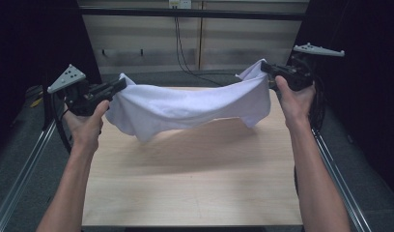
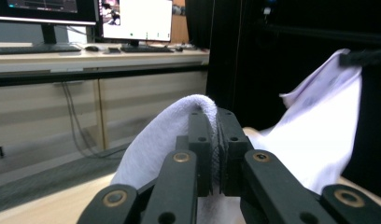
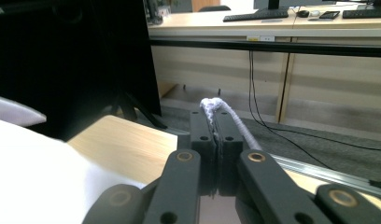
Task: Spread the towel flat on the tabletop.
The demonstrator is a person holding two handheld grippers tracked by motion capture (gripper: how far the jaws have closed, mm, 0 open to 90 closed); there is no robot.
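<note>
Left gripper (image 2: 215,122) jaws clamped tight on a bunched corner of the white cloth (image 1: 185,107), fabric humping up over the jaw tips in the left gripper view; right gripper (image 3: 215,122) likewise pinched on the opposite corner, a twisted nub of cloth poking out past the tips. Pinching at the two corners looks chosen so the cloth hangs by its top edge and opens under its own weight. From the high view, left gripper (image 1: 120,85) and right gripper (image 1: 264,67) sit well apart with the cloth strung between them, sagging in the middle, lower edge hanging above the wooden table (image 1: 195,193), not touching, shadow beneath it. Right side held a bit higher than left, so the span tilts. Both hands wrap the gripper bodies, forearms coming in from the bottom. Likely spreading the cloth out ahead of laying flat or folding; slack in the middle suggests hands need to go wider. Desk with monitors (image 2: 132,21) behind, not involved.
</note>
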